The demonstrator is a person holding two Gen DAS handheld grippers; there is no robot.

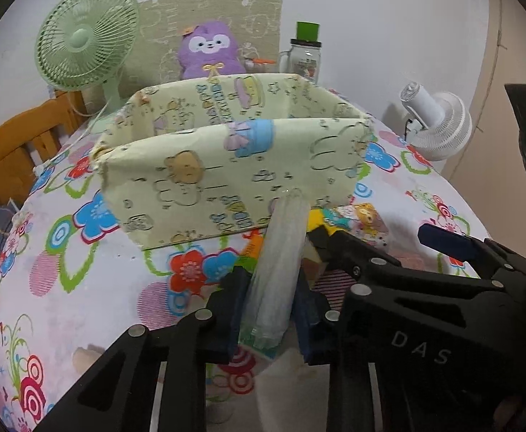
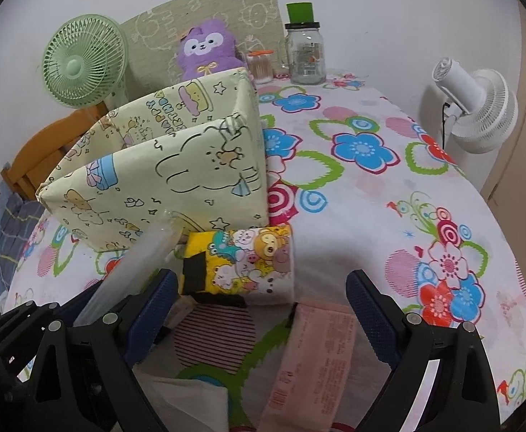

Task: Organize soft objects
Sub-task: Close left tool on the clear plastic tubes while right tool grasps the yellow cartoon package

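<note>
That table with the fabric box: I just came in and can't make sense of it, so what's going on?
A person with a gripper in each hand is tidying soft packets into the pale yellow fabric box. The left gripper is shut on a clear plastic-wrapped white packet, tilted toward the box's front wall. The right gripper is open above a pink packet on the floral tablecloth. A yellow cartoon tissue pack lies beside the box.

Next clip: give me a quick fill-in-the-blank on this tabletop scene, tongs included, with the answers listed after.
1. The left tongs are shut on a ____ plastic-wrapped pack.
2. The right tongs stand ____, nothing between them.
3. Behind the fabric box sits a ____ plush toy.
4. The jar at the back has a ____ cap.

Missing words: white; open; purple; green
</note>
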